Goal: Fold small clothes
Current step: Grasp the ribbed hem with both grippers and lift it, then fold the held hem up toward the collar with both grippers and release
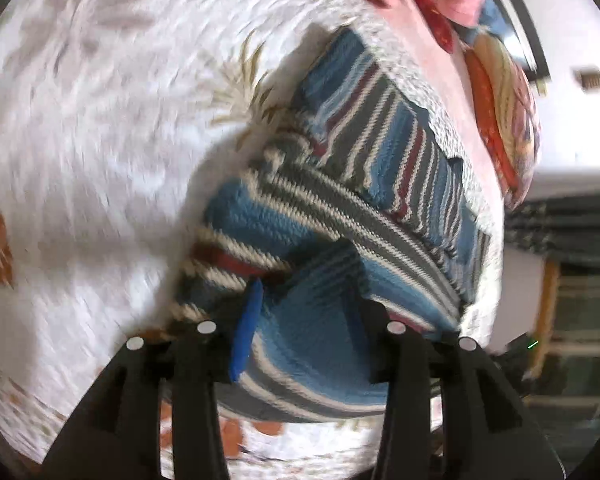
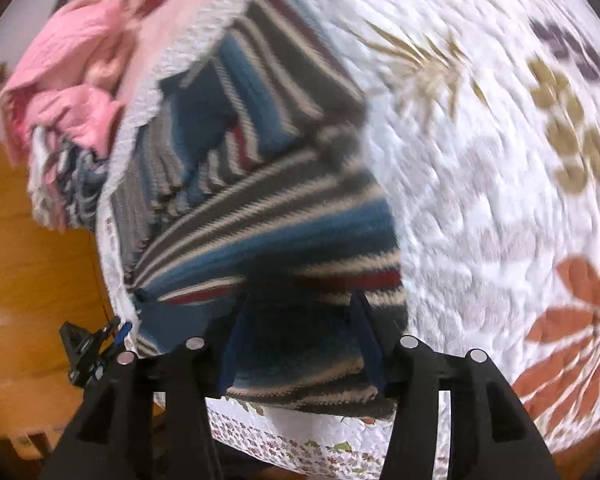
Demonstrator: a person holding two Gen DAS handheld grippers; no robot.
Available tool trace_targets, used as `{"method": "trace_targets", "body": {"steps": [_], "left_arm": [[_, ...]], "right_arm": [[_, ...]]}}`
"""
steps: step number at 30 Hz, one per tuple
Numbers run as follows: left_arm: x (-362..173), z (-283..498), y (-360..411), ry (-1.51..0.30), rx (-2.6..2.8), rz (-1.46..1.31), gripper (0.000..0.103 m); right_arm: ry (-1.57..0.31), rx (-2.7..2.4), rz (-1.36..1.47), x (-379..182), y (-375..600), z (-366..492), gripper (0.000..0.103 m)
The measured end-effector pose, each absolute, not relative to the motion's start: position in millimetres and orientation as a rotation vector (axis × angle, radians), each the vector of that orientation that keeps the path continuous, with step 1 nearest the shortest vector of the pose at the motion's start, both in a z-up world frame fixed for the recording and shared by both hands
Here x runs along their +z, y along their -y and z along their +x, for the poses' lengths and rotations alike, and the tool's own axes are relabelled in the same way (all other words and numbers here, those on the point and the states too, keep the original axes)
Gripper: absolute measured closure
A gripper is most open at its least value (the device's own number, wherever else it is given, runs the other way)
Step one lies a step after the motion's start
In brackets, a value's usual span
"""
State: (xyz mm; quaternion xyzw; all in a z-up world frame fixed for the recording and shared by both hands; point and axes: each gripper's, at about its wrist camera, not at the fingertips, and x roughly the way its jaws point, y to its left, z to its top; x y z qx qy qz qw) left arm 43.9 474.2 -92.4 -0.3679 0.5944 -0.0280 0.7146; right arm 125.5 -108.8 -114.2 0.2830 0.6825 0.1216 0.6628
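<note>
Both grippers over a striped knit garment on the quilted bed.

We see the blue, grey, cream and maroon striped knitted garment [image 1: 340,208] lying partly folded on the white floral quilted bedspread [image 1: 100,140], near its edge. Our left gripper [image 1: 312,312] has its fingers [image 1: 246,332] spread apart with the knit's near edge between them; our right gripper [image 2: 296,320] likewise stands open around the near hem. A crumpled pink cloth [image 2: 68,80] lies at ten o'clock in the right view, beyond the garment. Both views are motion-blurred, so we cannot tell whether the fingers touch the fabric.
</note>
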Motion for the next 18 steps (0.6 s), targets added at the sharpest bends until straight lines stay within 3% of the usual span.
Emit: {"method": "trace_targets", "body": {"steps": [9,18], "left_arm": [[-84,70,-419,-1.290,-0.168,-0.379,0.042],[-116,77,-388,-1.362,-0.242,-0.184,0.041]], "right_arm": [[-1.513,0.462,0.226,-106,50,136,0.040],[-1.585,0.483,0.118,-139,37,140,0.036]]}}
